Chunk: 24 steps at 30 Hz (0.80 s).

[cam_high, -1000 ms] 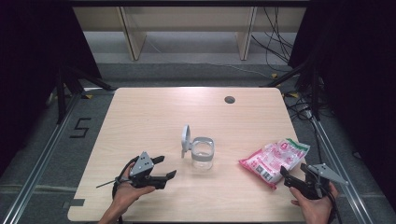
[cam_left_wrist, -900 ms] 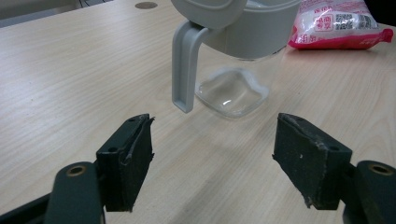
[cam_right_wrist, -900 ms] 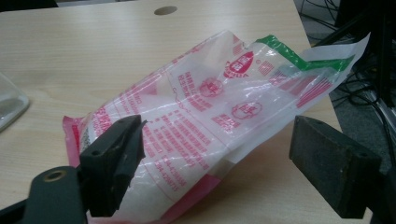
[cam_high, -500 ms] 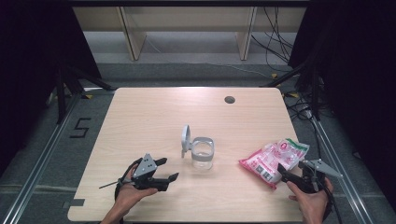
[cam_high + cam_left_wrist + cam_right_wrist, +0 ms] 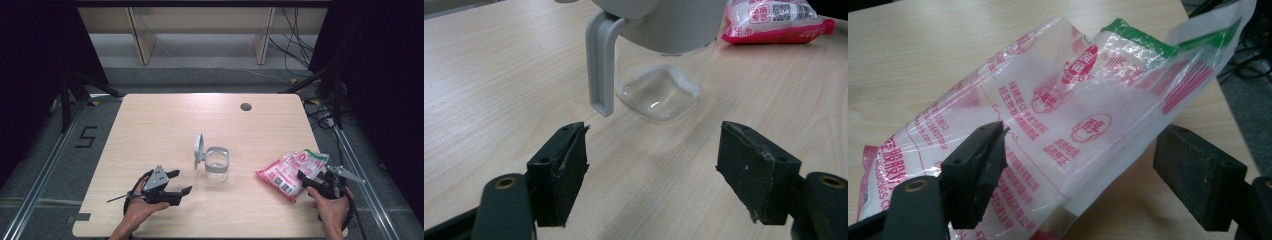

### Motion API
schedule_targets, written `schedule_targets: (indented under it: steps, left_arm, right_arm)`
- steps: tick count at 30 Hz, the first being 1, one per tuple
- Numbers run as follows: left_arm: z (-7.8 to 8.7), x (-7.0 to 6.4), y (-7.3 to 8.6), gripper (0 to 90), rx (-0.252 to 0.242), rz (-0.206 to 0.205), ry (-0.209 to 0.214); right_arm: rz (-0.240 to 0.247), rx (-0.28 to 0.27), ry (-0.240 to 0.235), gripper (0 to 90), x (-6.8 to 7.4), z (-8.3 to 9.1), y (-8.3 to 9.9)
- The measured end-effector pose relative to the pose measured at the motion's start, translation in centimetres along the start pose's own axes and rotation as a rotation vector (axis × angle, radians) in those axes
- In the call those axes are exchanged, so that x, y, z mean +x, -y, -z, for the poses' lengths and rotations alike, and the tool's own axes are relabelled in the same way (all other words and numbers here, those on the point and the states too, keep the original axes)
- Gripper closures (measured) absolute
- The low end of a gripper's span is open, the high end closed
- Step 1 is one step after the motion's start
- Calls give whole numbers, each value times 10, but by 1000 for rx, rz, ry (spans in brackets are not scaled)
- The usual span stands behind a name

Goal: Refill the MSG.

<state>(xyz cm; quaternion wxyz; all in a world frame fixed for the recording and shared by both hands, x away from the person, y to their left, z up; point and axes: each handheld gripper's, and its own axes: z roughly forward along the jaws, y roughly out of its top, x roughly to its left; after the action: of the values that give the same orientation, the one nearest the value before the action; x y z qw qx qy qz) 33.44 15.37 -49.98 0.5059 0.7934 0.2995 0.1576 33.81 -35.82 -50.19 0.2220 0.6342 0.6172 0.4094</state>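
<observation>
The right gripper (image 5: 1078, 165), fingers spread, straddles the soft, crinkly plastic bag (image 5: 1068, 115) of white powder — likely slippery, so pinch the slack top edge.

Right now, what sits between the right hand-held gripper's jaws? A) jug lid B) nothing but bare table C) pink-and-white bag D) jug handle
C: in the right gripper view the pink-and-white bag lies between the open jaws of the right hand-held gripper, not yet clamped; the jug stands apart at mid-table.
</observation>
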Motion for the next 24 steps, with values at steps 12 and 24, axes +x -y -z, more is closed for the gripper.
schedule_targets:
  steps: [12, 24]
  left_arm:
    - [-1, 0, 1, 274, 0, 2, 4]
    - [0, 1, 1, 274, 5, 5, -3]
  right_arm:
    - [-27, 20, -96, 301, -6, -16, -3]
    - [-83, 12, -88, 519, -6, -24, -5]
